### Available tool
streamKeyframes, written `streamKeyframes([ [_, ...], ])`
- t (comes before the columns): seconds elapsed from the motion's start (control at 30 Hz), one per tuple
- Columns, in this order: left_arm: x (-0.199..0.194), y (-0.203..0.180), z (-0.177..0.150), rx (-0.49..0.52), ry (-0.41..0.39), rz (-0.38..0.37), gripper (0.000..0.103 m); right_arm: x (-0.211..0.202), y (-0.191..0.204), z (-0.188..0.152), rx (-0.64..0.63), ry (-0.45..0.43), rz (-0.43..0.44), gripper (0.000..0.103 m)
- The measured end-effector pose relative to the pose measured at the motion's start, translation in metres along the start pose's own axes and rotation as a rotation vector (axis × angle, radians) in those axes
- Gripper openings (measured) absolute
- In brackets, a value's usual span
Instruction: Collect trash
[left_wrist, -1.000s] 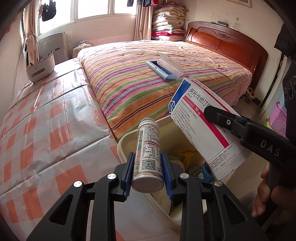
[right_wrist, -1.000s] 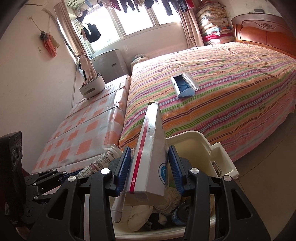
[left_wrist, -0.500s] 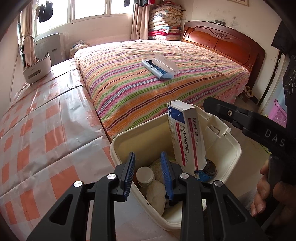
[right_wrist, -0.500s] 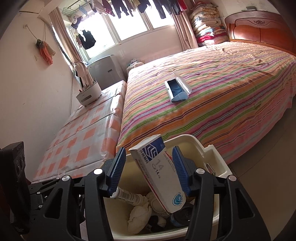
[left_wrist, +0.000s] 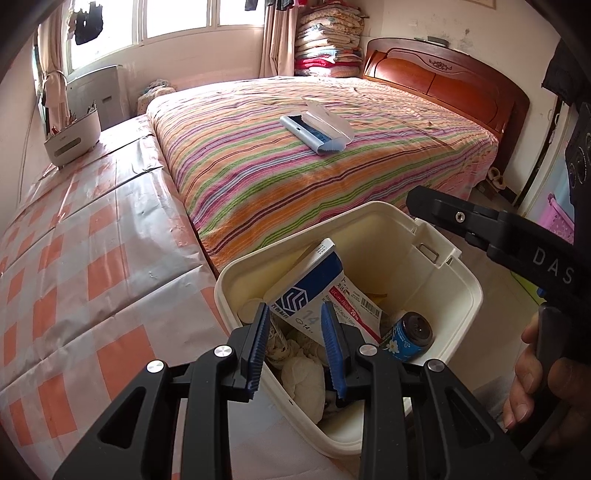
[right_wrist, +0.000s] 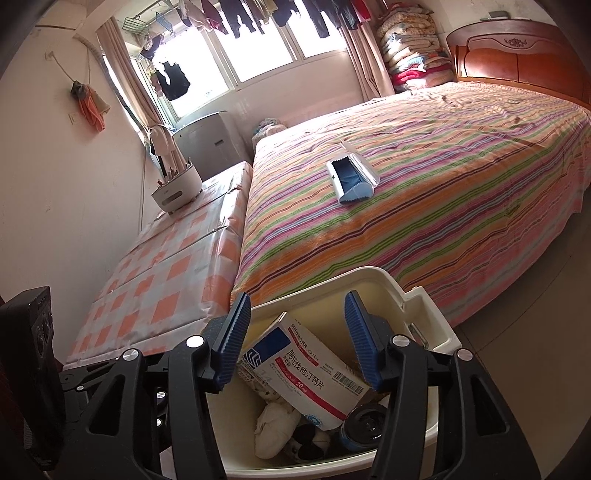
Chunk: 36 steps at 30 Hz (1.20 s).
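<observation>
Above the cream bin (right_wrist: 373, 275) rim, right claw (right_wrist: 301, 341) just opened, left claw (left_wrist: 295, 349) parted, both empty, medicine box (right_wrist: 306, 373) inside.

Both views ride on hand-held grippers and look forward and downward along their own blue-padded fingers. The left wrist view sits close above the near-left rim of the cream waste bin (left_wrist: 476, 291), facing across it toward the striped bed (left_wrist: 332, 177) and the wooden headboard (left_wrist: 443, 85); the right gripper's black arm enters from its right edge. The right wrist view hangs just over the bin's (right_wrist: 373, 275) near rim, angled more toward the window (right_wrist: 266, 48) and the left wall. They share the bin's inside with the medicine box (left_wrist: 325, 291) (right_wrist: 306, 373), the bed, the checked cover (left_wrist: 92, 258) (right_wrist: 166, 273) beside it and the blue-and-white case (left_wrist: 317, 127) (right_wrist: 352, 177).
</observation>
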<state>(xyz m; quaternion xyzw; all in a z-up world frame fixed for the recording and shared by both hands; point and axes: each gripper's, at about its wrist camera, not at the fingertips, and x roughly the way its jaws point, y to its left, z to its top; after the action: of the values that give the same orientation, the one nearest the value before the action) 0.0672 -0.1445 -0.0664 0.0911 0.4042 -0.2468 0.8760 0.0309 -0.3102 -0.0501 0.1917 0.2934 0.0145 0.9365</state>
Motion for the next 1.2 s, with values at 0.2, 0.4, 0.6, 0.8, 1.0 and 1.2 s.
streamKeyframes([
  [0.2, -0.002, 0.001, -0.001, -0.002, -0.006, 0.016, 0.029, 0.001, 0.001, -0.001, -0.002, -0.004, -0.015, 0.064],
  [0.4, -0.007, 0.005, -0.004, -0.026, 0.004, 0.056, 0.039, -0.005, 0.008, -0.008, -0.033, -0.023, -0.07, 0.075],
  [0.6, -0.035, 0.014, -0.008, -0.08, -0.066, 0.141, 0.072, -0.013, 0.022, -0.016, -0.078, -0.023, -0.133, 0.078],
  [0.8, -0.058, 0.021, -0.02, -0.096, -0.076, 0.207, 0.074, -0.017, 0.04, -0.024, -0.114, -0.007, -0.169, 0.078],
  [1.0, -0.076, 0.03, -0.029, -0.139, -0.077, 0.23, 0.074, -0.02, 0.057, -0.027, -0.152, 0.009, -0.17, 0.078],
  [1.2, -0.084, 0.038, -0.035, -0.175, -0.072, 0.238, 0.074, -0.021, 0.071, -0.027, -0.183, 0.018, -0.168, 0.079],
])
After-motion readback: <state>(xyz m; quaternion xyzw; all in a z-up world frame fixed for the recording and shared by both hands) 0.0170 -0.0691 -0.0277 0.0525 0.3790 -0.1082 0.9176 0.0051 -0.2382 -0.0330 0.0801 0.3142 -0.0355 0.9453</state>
